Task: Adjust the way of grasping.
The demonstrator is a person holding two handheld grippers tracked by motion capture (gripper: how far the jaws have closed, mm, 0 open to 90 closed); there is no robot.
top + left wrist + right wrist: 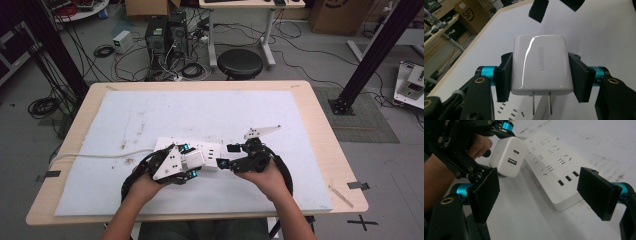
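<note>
My left gripper (192,161) is shut on a white UGREEN charger (541,65), one pad on each of its sides. The charger's two prongs (541,102) point down over the white power strip (206,148), a little above its sockets. Seen from the right gripper view, the charger (507,160) shows its two USB ports and hangs over the near left end of the strip (554,167). My right gripper (540,195) stands open just right of the strip's end with nothing between its pads. In the high view the right gripper (227,155) faces the left one closely.
The strip lies on a white mat (200,110) that covers most of the wooden table (320,130). Its white cable (100,155) runs off to the left edge. A black stool (240,62) and computer cases (162,35) stand on the floor beyond the table.
</note>
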